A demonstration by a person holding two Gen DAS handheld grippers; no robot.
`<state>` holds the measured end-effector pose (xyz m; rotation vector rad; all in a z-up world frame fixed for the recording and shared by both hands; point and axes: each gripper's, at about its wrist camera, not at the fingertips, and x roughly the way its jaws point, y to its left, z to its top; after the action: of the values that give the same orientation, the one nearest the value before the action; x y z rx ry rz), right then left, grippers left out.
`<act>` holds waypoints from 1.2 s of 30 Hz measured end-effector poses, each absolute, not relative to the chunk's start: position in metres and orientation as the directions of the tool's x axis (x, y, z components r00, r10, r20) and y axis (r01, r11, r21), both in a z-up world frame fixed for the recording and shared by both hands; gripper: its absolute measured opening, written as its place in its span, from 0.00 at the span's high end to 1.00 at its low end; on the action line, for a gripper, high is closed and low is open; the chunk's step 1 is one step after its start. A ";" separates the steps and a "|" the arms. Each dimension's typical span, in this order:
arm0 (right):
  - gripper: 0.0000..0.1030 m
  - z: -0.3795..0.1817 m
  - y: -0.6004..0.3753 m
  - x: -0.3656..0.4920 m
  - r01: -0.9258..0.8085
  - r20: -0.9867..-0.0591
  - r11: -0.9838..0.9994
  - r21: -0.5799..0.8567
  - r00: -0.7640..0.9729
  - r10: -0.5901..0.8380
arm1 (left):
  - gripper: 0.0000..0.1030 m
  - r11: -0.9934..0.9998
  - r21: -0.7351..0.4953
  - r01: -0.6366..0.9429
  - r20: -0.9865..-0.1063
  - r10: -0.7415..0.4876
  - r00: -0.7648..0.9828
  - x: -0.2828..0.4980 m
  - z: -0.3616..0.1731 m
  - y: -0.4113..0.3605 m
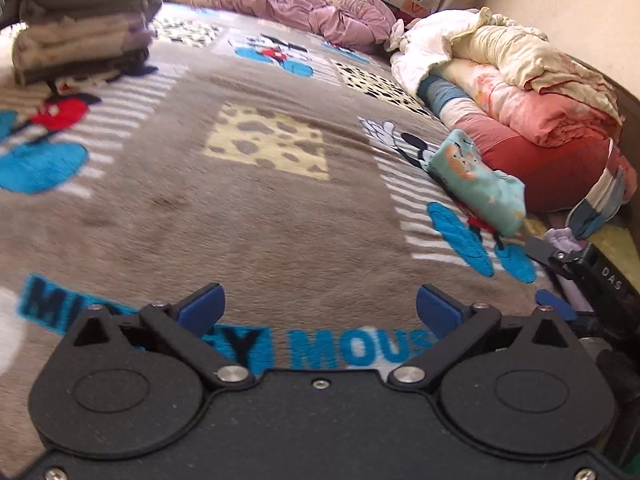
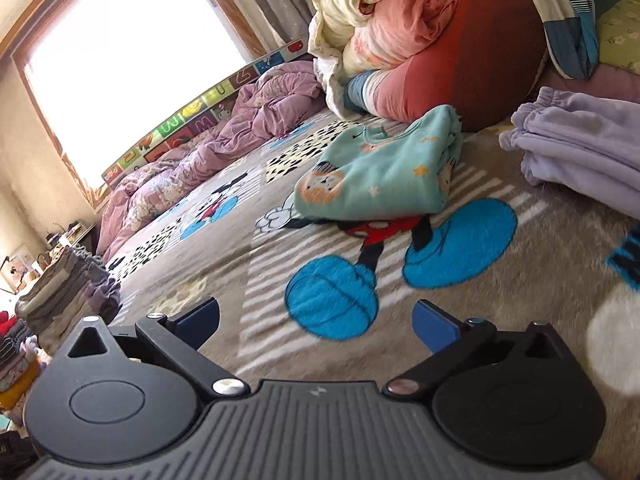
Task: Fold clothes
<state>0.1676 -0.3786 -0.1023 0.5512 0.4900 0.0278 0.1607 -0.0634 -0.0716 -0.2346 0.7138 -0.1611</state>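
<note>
Nearest in the left wrist view we see the left gripper (image 1: 320,306) with jaws spread wide, nothing between the blue pads (image 1: 202,306); only the brown cartoon blanket (image 1: 240,216) shows in the gap. At that view's right edge we see part of the right gripper (image 1: 560,276).

In its own view we log the right gripper (image 2: 316,320) likewise wide apart and empty, above the blanket (image 2: 500,300).

Beyond it, a folded teal top (image 2: 380,172) with printed animals lies on the blanket, touching a red bolster (image 2: 460,68). In the left view we see the same top (image 1: 476,180) at right, against the bolster (image 1: 540,160). A folded lilac garment (image 2: 580,148) lies just right of the top, near the right gripper.

Piled on the bolster we note cream and pink bedding (image 1: 520,68).

Far left, a stack (image 1: 84,20) of folded clothes stands on the blanket, well apart from the top. We see it small in the right view (image 2: 68,284).

Along the far edge lies a rumpled mauve quilt (image 1: 320,4), with a bright window (image 2: 120,40) beyond it.
</note>
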 end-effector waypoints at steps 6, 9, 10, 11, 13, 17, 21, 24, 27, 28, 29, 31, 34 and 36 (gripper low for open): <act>0.00 -0.071 -0.313 0.115 0.009 -0.430 0.879 0.477 0.875 0.225 | 0.00 0.999 0.031 0.010 -0.598 0.011 0.801 0.112 -0.033 -0.046; 0.00 -0.057 -0.283 0.091 -0.030 -0.427 0.885 0.464 0.868 0.253 | 0.00 0.999 0.047 0.001 -0.574 0.027 0.819 0.086 -0.016 -0.033; 0.00 -0.052 -0.274 0.083 -0.036 -0.429 0.889 0.456 0.866 0.255 | 0.00 0.999 0.038 0.010 -0.576 0.013 0.817 0.080 -0.011 -0.029; 0.00 -0.048 -0.266 0.076 -0.043 -0.433 0.893 0.448 0.863 0.259 | 0.00 0.999 0.030 0.022 -0.578 -0.001 0.816 0.075 -0.008 -0.026; 0.00 -0.040 -0.253 0.062 -0.053 -0.441 0.897 0.439 0.857 0.266 | 0.00 1.000 0.029 0.010 -0.562 0.008 0.827 0.062 -0.001 -0.021; 0.00 -0.030 -0.235 0.039 -0.070 -0.462 0.908 0.413 0.843 0.275 | 0.00 1.000 0.012 -0.025 -0.535 0.027 0.844 0.045 0.006 -0.010; 0.00 -0.020 -0.222 0.024 -0.085 -0.489 0.930 0.358 0.832 0.264 | 0.00 0.999 -0.014 -0.031 -0.527 0.019 0.850 0.033 0.014 -0.009; 0.00 -0.013 -0.216 0.014 -0.091 -0.498 0.940 0.329 0.829 0.254 | 0.00 1.000 -0.003 -0.007 -0.531 0.004 0.848 0.027 0.016 -0.011; 0.00 -0.006 -0.211 0.008 -0.098 -0.504 0.951 0.294 0.829 0.241 | 0.00 0.998 -0.035 0.055 -0.539 -0.065 0.840 0.023 0.016 -0.016; 0.00 -0.003 -0.210 0.005 -0.090 -0.505 0.956 0.279 0.833 0.226 | 0.00 0.996 -0.043 0.077 -0.534 -0.088 0.841 0.020 0.015 -0.019; 0.00 0.000 -0.210 0.002 -0.081 -0.507 0.961 0.264 0.836 0.210 | 0.00 0.995 -0.040 0.091 -0.527 -0.098 0.844 0.017 0.015 -0.021; 0.00 0.005 -0.213 -0.003 -0.057 -0.508 0.969 0.240 0.843 0.176 | 0.00 0.992 -0.032 0.122 -0.517 -0.120 0.847 0.016 0.015 -0.031; 0.00 0.015 -0.225 -0.013 -0.008 -0.507 0.979 0.203 0.855 0.112 | 0.00 0.984 -0.038 0.174 -0.506 -0.169 0.846 0.014 0.017 -0.046; 0.00 0.021 -0.235 -0.020 0.025 -0.505 0.982 0.189 0.860 0.075 | 0.00 0.976 -0.036 0.215 -0.494 -0.204 0.845 0.015 0.022 -0.060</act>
<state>-0.0199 -0.2353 0.0207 0.1921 0.5360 0.0265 0.0150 -0.0602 0.0217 0.0211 0.5192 -0.2209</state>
